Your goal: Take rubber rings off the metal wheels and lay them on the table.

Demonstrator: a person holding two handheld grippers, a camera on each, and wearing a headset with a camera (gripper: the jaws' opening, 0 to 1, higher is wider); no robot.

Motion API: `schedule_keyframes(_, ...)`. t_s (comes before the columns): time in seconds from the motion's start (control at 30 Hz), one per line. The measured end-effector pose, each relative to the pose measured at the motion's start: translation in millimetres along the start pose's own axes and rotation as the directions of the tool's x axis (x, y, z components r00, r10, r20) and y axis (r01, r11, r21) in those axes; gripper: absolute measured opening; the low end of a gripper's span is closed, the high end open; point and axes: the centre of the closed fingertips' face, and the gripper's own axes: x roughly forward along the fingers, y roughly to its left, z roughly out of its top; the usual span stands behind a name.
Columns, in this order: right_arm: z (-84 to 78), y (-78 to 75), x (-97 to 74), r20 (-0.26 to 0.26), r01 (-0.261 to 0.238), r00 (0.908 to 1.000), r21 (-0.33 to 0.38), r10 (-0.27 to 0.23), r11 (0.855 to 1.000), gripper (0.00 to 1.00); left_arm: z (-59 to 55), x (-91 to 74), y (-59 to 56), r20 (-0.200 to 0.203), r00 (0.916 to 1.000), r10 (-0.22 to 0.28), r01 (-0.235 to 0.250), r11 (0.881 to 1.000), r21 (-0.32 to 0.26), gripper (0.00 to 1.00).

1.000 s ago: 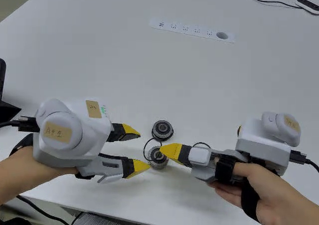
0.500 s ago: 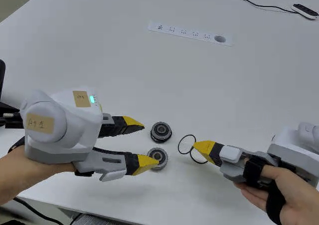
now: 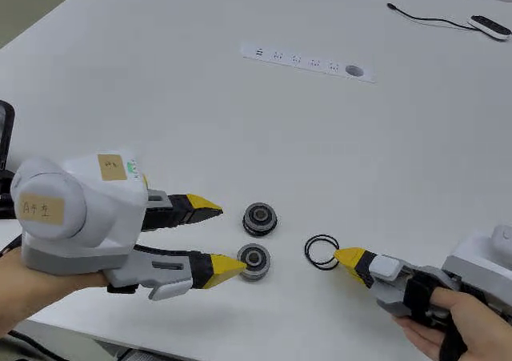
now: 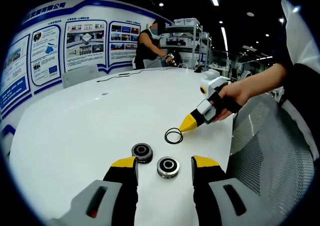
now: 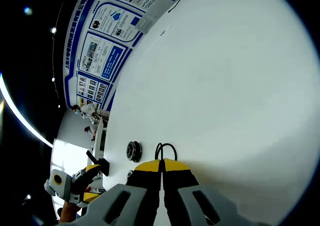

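Honestly, the right gripper (image 3: 346,256) has its jaws pressed together at the thin black rubber rings (image 3: 322,251) lying just ahead, the left gripper (image 3: 228,237) is spread behind a round metal wheel (image 3: 254,258), so backing off might drag the rings.

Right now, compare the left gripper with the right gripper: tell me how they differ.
The left gripper has its jaws open; the right gripper has its jaws shut. The left gripper holds nothing, with the nearer metal wheel just ahead between its tips, while the right gripper seems to pinch the edge of the rubber rings lying on the table. Both have yellow tips and are hand-held low over the table.
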Motion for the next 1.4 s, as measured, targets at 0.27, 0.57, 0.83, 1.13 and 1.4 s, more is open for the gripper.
schedule_keyframes(0.27, -0.6, -9.9, -2.4, -0.011, 0.084, 0.9963, -0.068, -0.085, 0.994, 0.05, 1.8, 1.6, -3.5, 0.003, 0.9999, -0.016, 0.016, 1.000, -0.009, 0.44)
schedule_keyframes(0.57, 9.9, -8.0, -8.1, 0.037, 0.090, 0.9956, -0.096, -0.087, 0.991, 0.09, 5.3, 1.8, 0.0, 0.005, 0.9998, -0.018, 0.018, 1.000, 0.001, 0.43)
schedule_keyframes(0.83, 29.1, 18.1, -11.5, 0.125, -0.027, 0.9915, -0.083, 0.037, 0.996, 0.11, 8.6, 12.4, 8.8, -0.013, 0.9997, -0.021, 0.021, 0.999, 0.027, 0.42)
schedule_keyframes(1.13, 24.1, 45.7, -4.9, 0.088, -0.152, 0.9824, -0.133, 0.165, 0.979, 0.17, 18.1, 30.6, 26.3, -0.023, 0.9995, -0.021, 0.022, 0.999, 0.049, 0.39)
schedule_keyframes(1.4, 9.1, 51.5, 0.6, 0.011, -0.195, 0.9794, -0.199, 0.201, 0.960, 0.19, 14.1, 55.3, 36.1, -0.054, 0.9976, -0.043, 0.046, 0.998, 0.052, 0.35)
